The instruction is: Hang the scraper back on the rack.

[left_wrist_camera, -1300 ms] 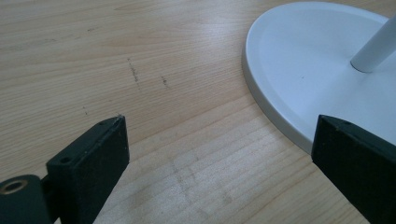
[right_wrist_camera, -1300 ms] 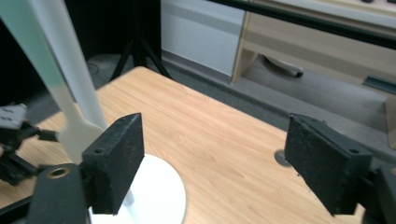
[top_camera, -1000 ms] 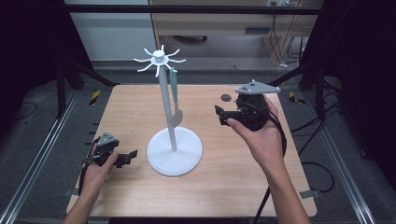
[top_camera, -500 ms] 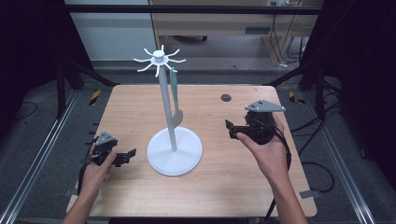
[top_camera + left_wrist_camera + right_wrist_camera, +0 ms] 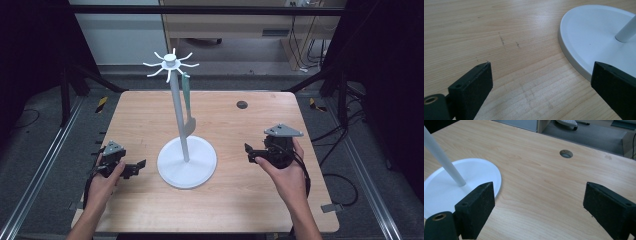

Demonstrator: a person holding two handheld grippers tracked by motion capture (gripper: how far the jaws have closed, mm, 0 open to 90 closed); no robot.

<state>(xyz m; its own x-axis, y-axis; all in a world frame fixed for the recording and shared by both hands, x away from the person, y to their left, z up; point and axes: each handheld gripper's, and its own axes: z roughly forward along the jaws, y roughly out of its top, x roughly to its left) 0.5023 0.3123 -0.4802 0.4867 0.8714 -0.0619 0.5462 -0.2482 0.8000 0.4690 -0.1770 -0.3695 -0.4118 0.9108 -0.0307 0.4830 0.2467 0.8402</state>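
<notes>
You hold your left gripper (image 5: 134,169) and right gripper (image 5: 251,154) wide apart, empty, low either side of the white stand (image 5: 186,161) at frame centre, apparently resting.

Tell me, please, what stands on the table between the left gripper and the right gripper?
Between the left gripper and the right gripper, the high view shows the white stand, a round base with a tall pole.
</notes>
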